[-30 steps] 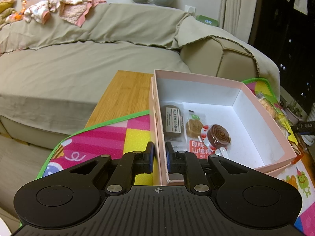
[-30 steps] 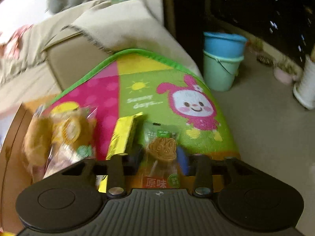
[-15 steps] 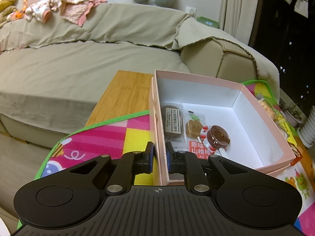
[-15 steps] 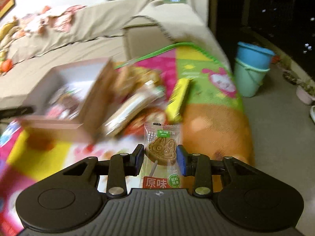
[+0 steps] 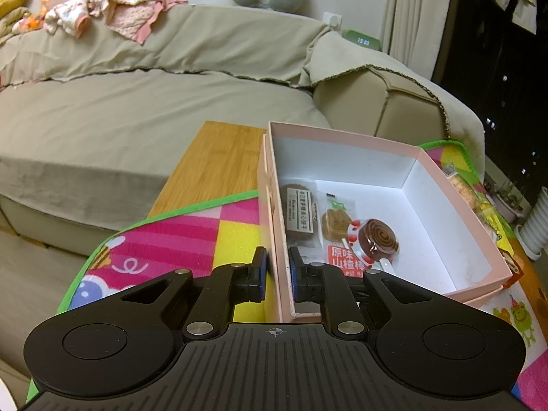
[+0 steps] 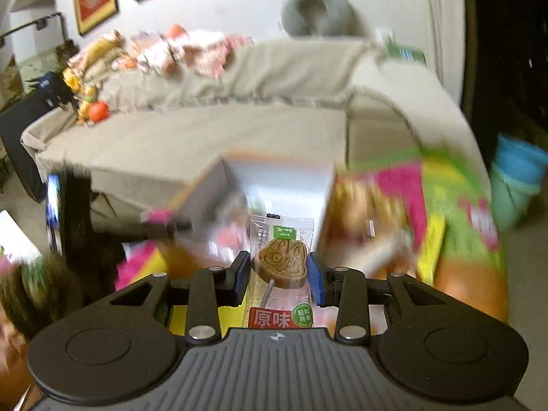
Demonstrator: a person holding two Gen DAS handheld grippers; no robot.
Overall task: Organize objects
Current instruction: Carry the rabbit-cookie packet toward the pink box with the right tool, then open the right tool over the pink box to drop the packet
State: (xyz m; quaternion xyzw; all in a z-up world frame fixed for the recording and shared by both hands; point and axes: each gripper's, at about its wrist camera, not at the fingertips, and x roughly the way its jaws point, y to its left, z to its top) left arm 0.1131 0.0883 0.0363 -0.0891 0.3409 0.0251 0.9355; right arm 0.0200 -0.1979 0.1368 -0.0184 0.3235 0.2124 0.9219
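1. The left gripper [image 5: 276,274] is pinching the near left wall of the open pink cardboard box [image 5: 459,202], one pad outside, one inside.
2. The right gripper [image 6: 279,275] is clamping a clear-wrapped brown bunny-shaped lollipop [image 6: 282,263], hanging just in front of that box; it's blurry there.
3. Inside the box, a wrapped brown biscuit [image 5: 300,215], a small round cookie packet [image 5: 335,222] and a chocolate swirl lollipop [image 5: 378,239] are lying by the left wall.
4. Behind the box, a beige fabric sofa [image 5: 144,120] is sitting.

Home living room: sofa [image 5: 144,126], laundry [image 5: 102,13], playmat [image 5: 178,239]
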